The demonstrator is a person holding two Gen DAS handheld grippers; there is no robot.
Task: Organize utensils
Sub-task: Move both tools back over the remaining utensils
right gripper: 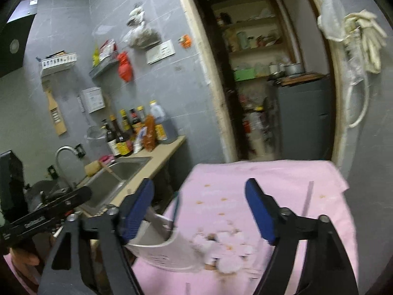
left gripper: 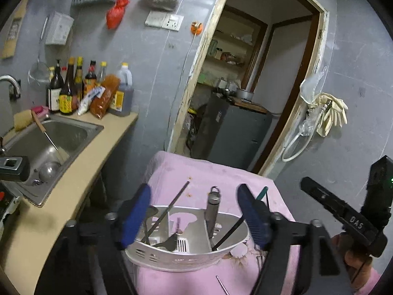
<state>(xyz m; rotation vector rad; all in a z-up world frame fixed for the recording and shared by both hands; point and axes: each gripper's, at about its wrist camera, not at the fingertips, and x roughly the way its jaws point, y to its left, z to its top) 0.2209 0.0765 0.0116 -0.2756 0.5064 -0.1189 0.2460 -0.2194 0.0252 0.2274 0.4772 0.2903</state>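
Observation:
A white slotted utensil holder [left gripper: 186,253] stands on a pink cloth [left gripper: 211,172], with several utensils in it: a thick grey handle with a ring [left gripper: 212,206], a thin dark rod [left gripper: 172,206] and a ladle [left gripper: 149,217]. My left gripper [left gripper: 194,213] is open and empty, hovering just above the holder. My right gripper [right gripper: 199,209] is open and empty, to the right of the holder [right gripper: 167,250]. A thin chopstick [right gripper: 308,200] lies on the cloth [right gripper: 270,172] at the right. Another thin stick [left gripper: 222,284] lies on the cloth in front of the holder.
A steel sink [left gripper: 73,132] with a ladle in it sits in a beige counter [left gripper: 81,179] to the left. Sauce bottles [left gripper: 71,91] stand at the counter's back. A doorway [left gripper: 245,73] with a grey cabinet lies behind the pink-covered table.

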